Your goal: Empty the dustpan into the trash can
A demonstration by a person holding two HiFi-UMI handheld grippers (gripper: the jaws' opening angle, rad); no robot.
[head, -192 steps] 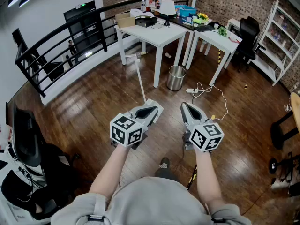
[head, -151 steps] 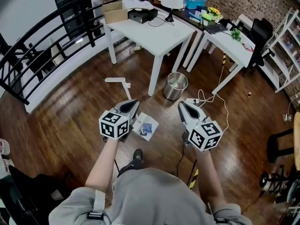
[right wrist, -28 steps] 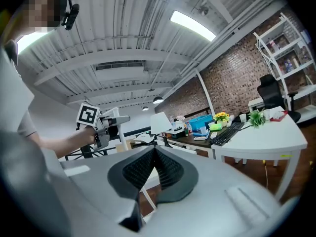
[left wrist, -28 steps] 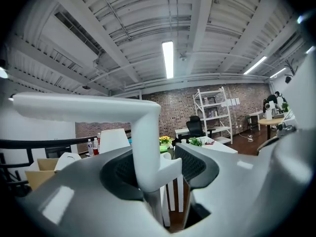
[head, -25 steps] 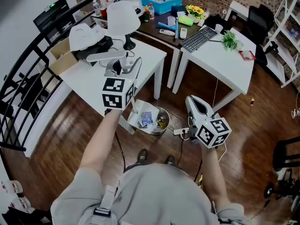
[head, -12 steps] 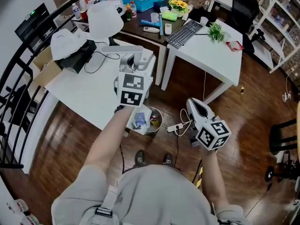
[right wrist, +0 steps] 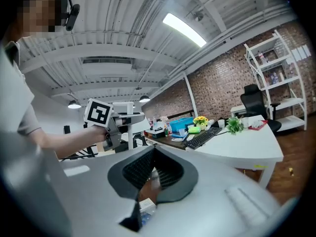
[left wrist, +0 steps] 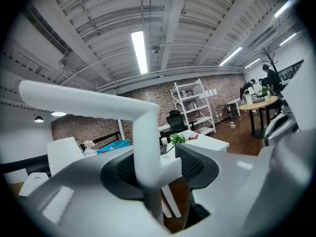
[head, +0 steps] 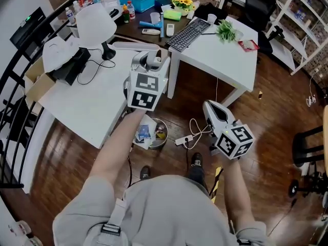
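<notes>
My left gripper [head: 149, 60] is shut on the white upright handle [head: 134, 45] of the dustpan, high above the floor. The handle [left wrist: 143, 147] runs between the jaws in the left gripper view, and its bar sticks out to the left. Far below, the white pan [head: 142, 133] holds a blue packet and other litter. It overlaps the left rim of the silver trash can [head: 162, 139], which has some litter inside. My right gripper [head: 212, 109] hangs to the right of the can, shut and holding nothing. The right gripper view shows its pads [right wrist: 165, 172] close together and the left gripper [right wrist: 111, 120] beyond them.
A white table [head: 92, 104] with a lamp [head: 95, 24] stands over the can's left side. A second white table [head: 220, 53] with a keyboard [head: 187, 35] is behind. A power strip and cable [head: 188, 136] lie right of the can. A black railing [head: 15, 111] runs along the left.
Several seconds ago I carried the dustpan across the floor to the can. Over the last second the left gripper and handle moved right in the view, and the pan stayed at the can's rim.
</notes>
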